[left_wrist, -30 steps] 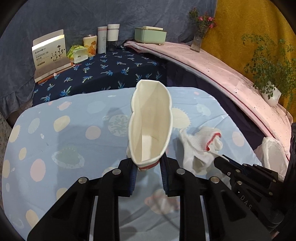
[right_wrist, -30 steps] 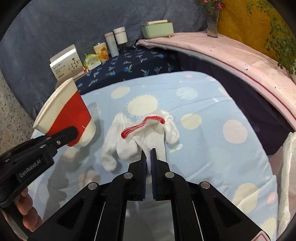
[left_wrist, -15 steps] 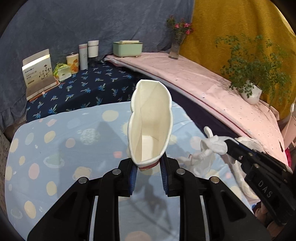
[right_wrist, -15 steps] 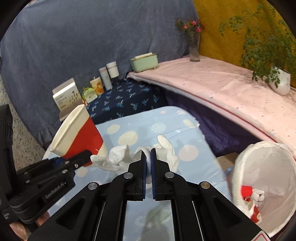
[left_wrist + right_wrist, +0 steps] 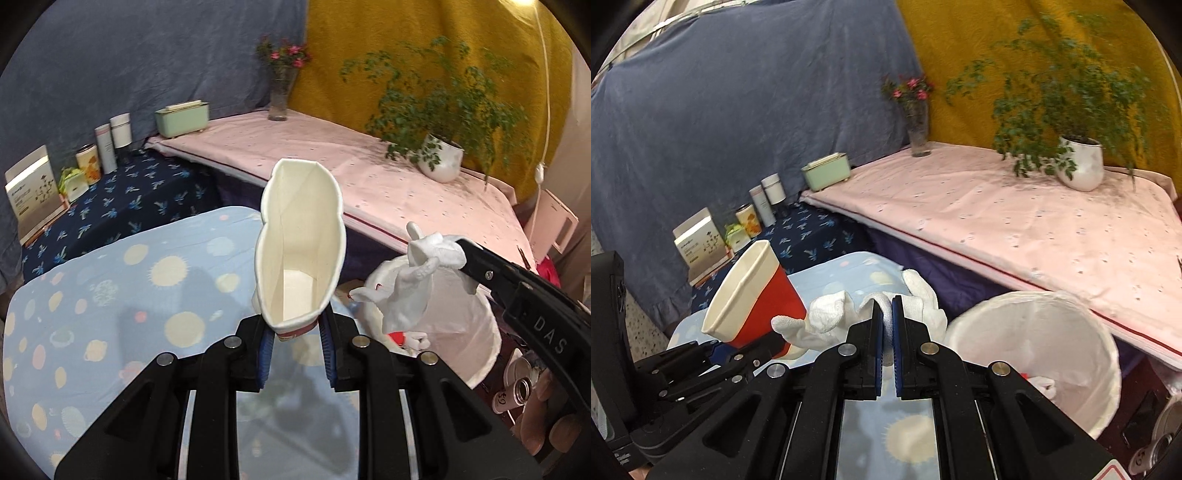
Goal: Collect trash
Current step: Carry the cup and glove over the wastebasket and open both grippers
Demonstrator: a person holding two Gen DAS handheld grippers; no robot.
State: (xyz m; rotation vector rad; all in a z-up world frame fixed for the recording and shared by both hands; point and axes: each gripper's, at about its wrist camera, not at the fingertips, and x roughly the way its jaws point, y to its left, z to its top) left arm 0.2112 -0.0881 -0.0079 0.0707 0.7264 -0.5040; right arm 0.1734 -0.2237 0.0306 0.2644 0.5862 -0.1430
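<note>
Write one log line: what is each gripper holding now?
left gripper: shut on paper cup | right gripper: shut on white glove | trash bin: beside, glove not dropped

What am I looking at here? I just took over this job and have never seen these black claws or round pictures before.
A person holds a two-finger tool in each hand; each carries a fisheye camera looking along its fingers, so you get one round picture per tool. In the left view, the left hand-held gripper is shut on a squashed red-and-white paper cup. In the right view, the right hand-held gripper is shut on a white knitted cotton glove. To their right stands a white-lined round waste bin with some trash already inside. Below is a light blue cloth with pastel dots covering the table.
</note>
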